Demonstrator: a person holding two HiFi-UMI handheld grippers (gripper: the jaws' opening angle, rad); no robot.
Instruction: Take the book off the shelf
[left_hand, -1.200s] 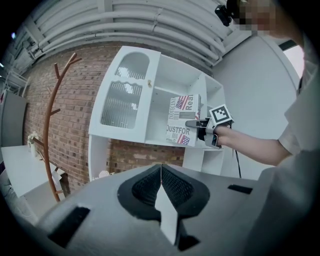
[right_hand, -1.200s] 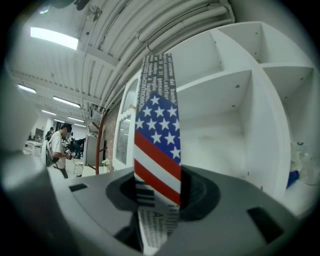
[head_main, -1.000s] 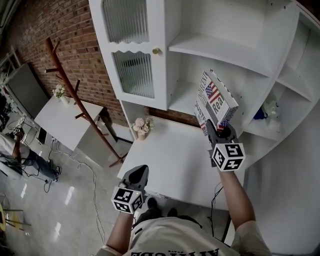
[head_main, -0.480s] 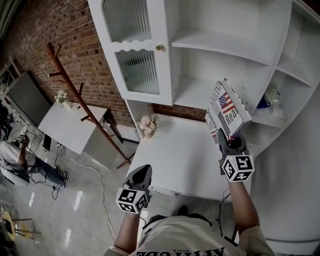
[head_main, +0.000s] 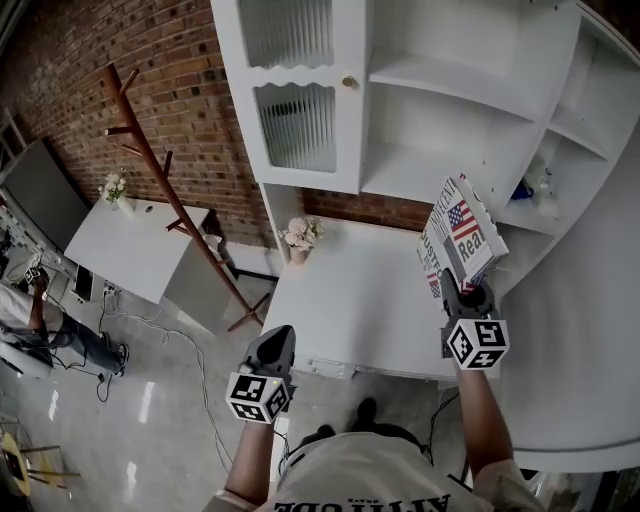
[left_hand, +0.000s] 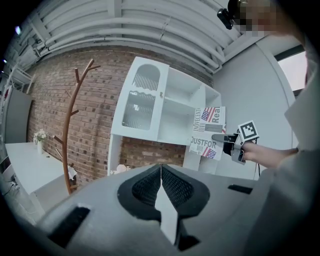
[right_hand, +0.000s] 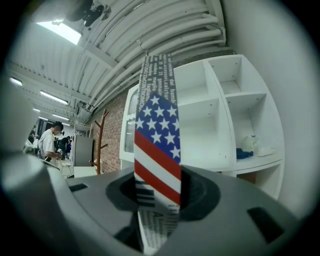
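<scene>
The book (head_main: 462, 238) stands up out of the right gripper (head_main: 458, 290), and the jaws are clamped on its lower edge. In the right gripper view they press on either side of the book (right_hand: 157, 150), one narrow edge facing us with a stars-and-stripes band across it. Above the flag runs a grey strip of small white print, too fine for us to read. From the head view the cover reads "Real" beside another flag. The left gripper view catches "JUSTFOR" in bold capitals lower on the same cover (left_hand: 207, 132). It looks like a thick paperback, glossy and printed like newsprint.

The book is off the shelves. It is held in the air just ahead of the gripper, above the right end of a smooth white desk top (head_main: 350, 300).

Beyond the gripper rises the white shelf unit (head_main: 470, 90), with flat painted boards and open square bays. To the gripper's left is a door of ribbed glass (head_main: 297, 125) with scalloped edging and a small round knob (head_main: 349, 82). Something blue (head_main: 522, 190) sits on a shelf up to the right.

The left gripper (head_main: 275, 345) hangs low and well to the left, its textured black pads (left_hand: 172, 187) pressed together on nothing. Past it we see a bare wooden coat stand (head_main: 160, 170) against rough red brick (head_main: 150, 60).
</scene>
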